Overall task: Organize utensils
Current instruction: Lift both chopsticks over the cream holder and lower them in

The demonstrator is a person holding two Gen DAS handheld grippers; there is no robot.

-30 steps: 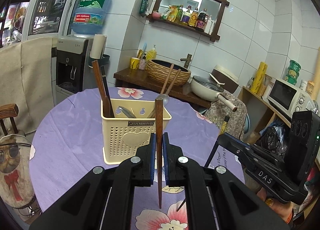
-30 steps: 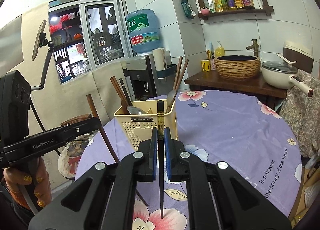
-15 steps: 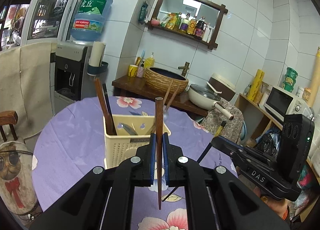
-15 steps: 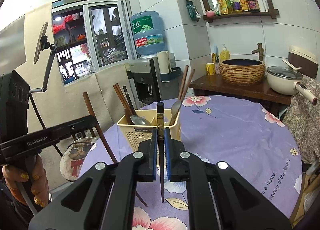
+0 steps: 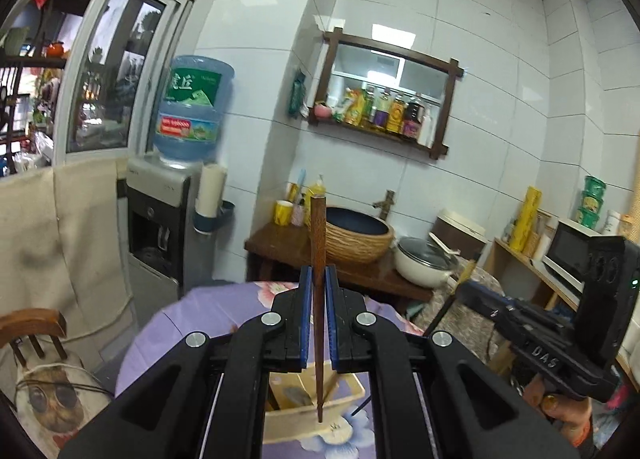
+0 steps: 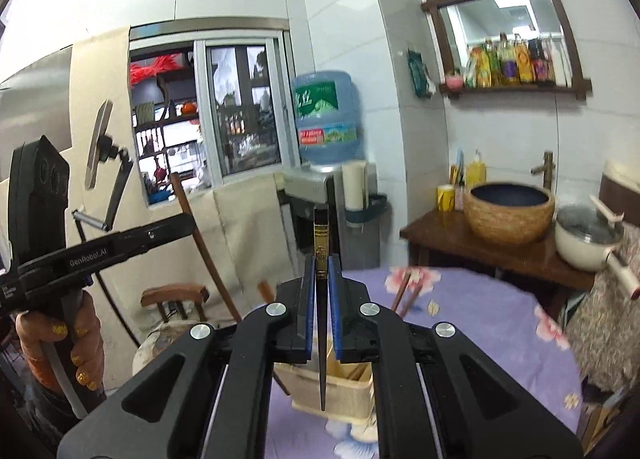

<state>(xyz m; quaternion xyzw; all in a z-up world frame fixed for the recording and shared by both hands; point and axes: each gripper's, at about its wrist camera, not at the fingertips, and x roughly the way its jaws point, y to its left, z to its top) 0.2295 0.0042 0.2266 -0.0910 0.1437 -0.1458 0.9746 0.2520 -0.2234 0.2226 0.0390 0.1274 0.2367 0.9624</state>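
Gripping brown chopstick, left claw | black chopstick, right claw

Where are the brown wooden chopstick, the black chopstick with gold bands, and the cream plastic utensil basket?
Brown wooden chopstick (image 5: 318,235): left wrist view, upper shaft.
Black chopstick with gold bands (image 6: 321,235): right wrist view, gold-banded top.
Cream plastic utensil basket (image 5: 304,425): left wrist view, front wall.

Brown chopstick and black chopstick upright above cream holder.
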